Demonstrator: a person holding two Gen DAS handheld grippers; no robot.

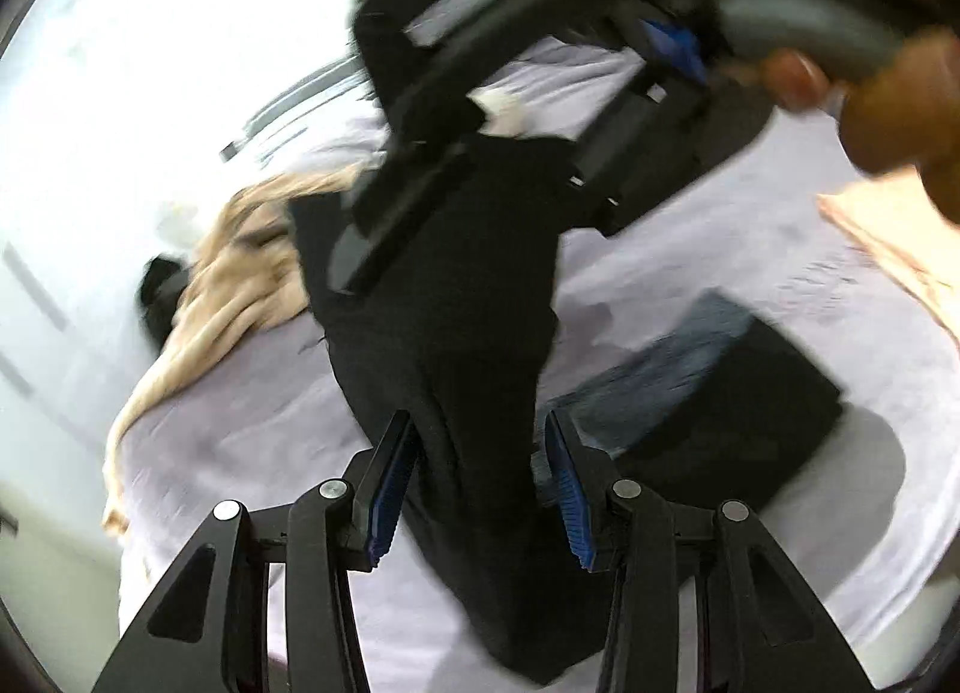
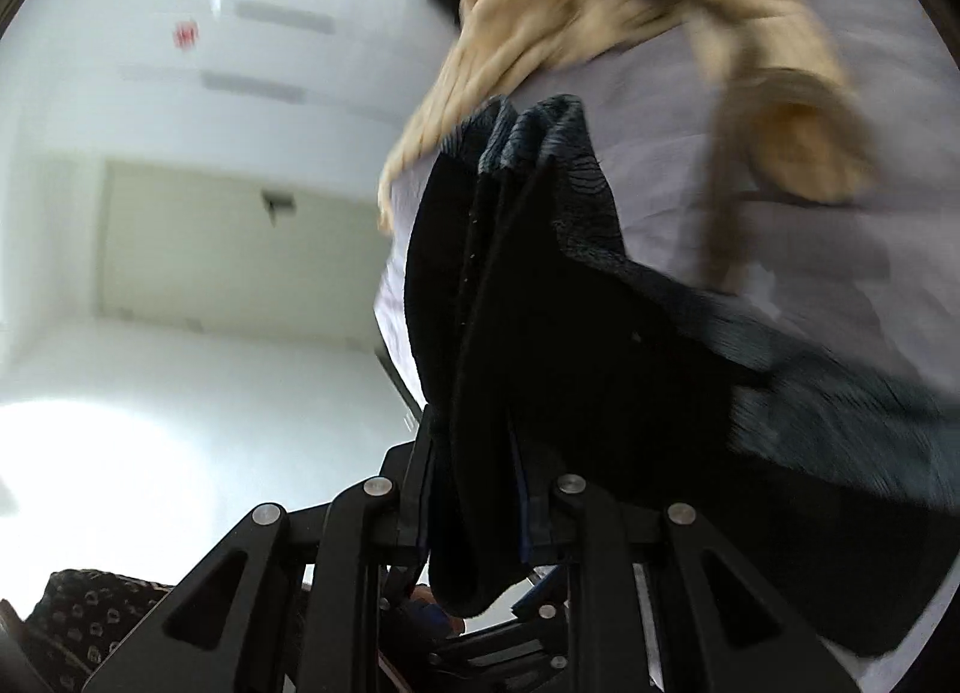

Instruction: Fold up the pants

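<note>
Black pants (image 1: 456, 297) hang stretched between my two grippers above a pale lilac bed sheet (image 1: 240, 429). My left gripper (image 1: 480, 489) has its blue-padded jaws apart, with the cloth running between them; the pads do not press it. My right gripper shows blurred at the top of the left wrist view (image 1: 456, 153), holding the far end of the pants. In the right wrist view my right gripper (image 2: 474, 489) is shut on a thick bunch of the black pants (image 2: 540, 333).
A tan garment (image 1: 240, 273) lies heaped at the sheet's left edge and also shows in the right wrist view (image 2: 600, 3). A folded dark and denim stack (image 1: 720, 393) lies on the sheet to the right. A peach cloth (image 1: 900, 249) lies at far right.
</note>
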